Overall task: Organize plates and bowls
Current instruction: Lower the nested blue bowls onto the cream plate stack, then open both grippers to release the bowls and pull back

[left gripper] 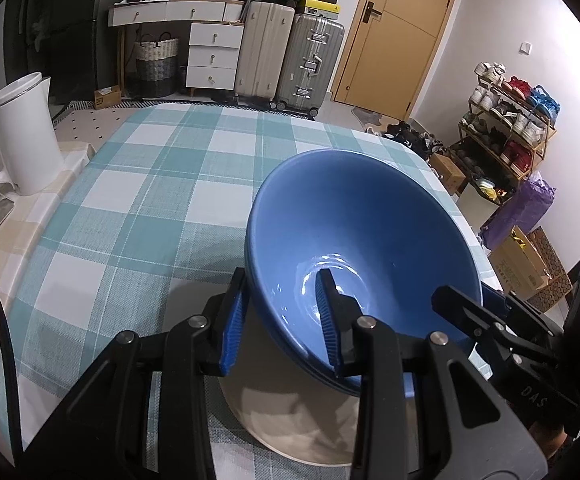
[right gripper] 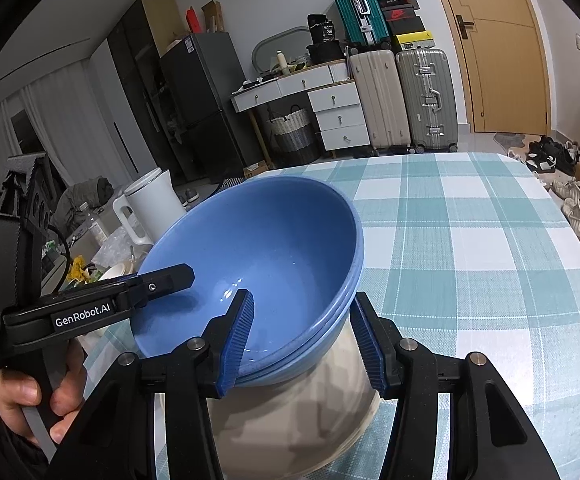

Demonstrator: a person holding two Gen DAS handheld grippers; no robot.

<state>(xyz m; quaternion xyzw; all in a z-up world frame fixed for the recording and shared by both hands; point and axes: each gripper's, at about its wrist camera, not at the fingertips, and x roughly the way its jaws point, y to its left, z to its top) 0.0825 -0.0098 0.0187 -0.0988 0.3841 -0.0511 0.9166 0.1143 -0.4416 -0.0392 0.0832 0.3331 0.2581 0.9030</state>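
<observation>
Stacking step: nested blue bowls (left gripper: 366,240) tilted above the cream plate (left gripper: 290,420) — left gripper (left gripper: 281,320) clamps the near rim, right gripper (right gripper: 302,340) straddles it, apparently unclamped — next, level and lower onto the plate.

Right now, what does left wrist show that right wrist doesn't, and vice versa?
Left wrist only: a wooden shoe rack and a purple bag at the room's edge.
Right wrist only: a tall dark fridge, and the bare hand gripping the left gripper's handle.
Both: stacked blue ceramic bowls over a cream plate, both grippers straddling the rim, the teal checked tablecloth, the white kettle.
</observation>
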